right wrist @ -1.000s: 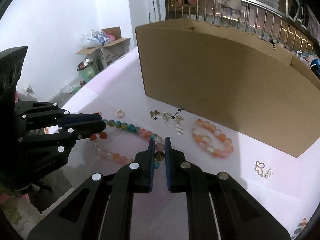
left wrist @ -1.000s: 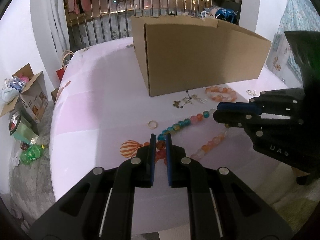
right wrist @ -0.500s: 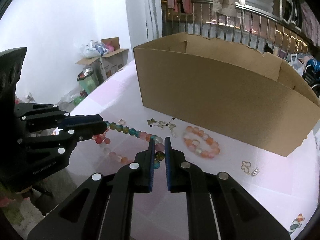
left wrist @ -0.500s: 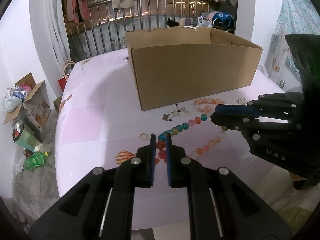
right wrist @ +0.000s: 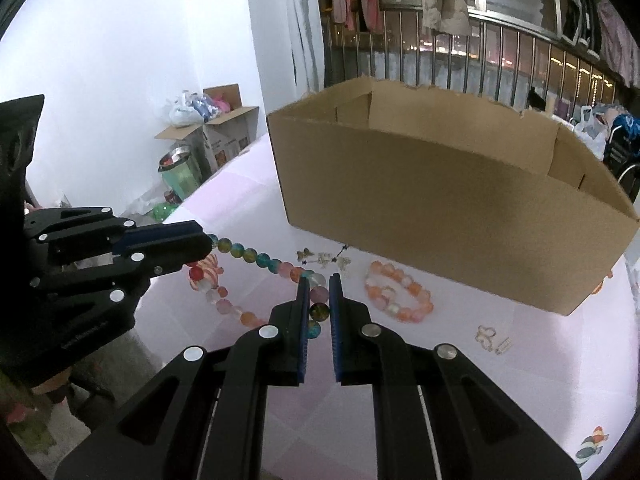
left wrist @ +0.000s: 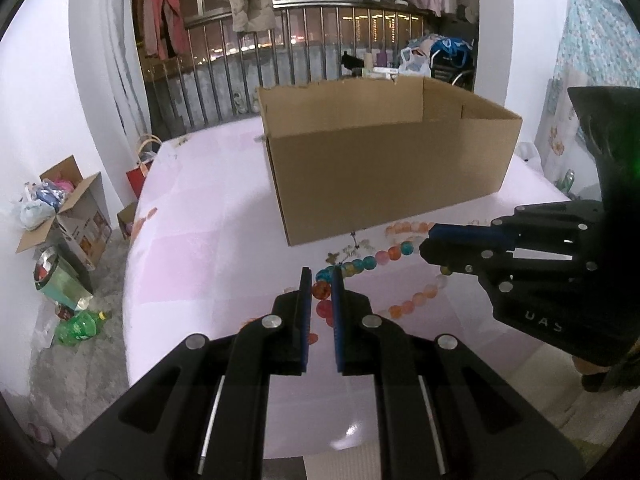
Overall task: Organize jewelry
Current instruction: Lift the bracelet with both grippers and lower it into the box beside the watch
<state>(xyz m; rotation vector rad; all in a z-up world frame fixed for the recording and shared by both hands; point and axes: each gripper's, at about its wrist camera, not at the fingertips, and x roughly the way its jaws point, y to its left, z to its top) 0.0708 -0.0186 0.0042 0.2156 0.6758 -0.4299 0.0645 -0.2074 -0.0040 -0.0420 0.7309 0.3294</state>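
A long necklace of multicoloured glass beads hangs stretched between my two grippers above the pink table. My left gripper is shut on an orange bead at one end. My right gripper is shut on a dark bead of the same necklace; the remaining beads droop in a loop below. The open cardboard box stands just behind, its inside partly visible. An orange and white bead bracelet lies on the table before the box.
Small metal charms lie by the box's front corner, and a gold clasp and a small clip farther right. Off the table's left edge the floor holds a carton of bags and a green bottle.
Both grippers have risen with the necklace still held. The beads have lifted off the table, and the box now sits lower in view with its inside showing.
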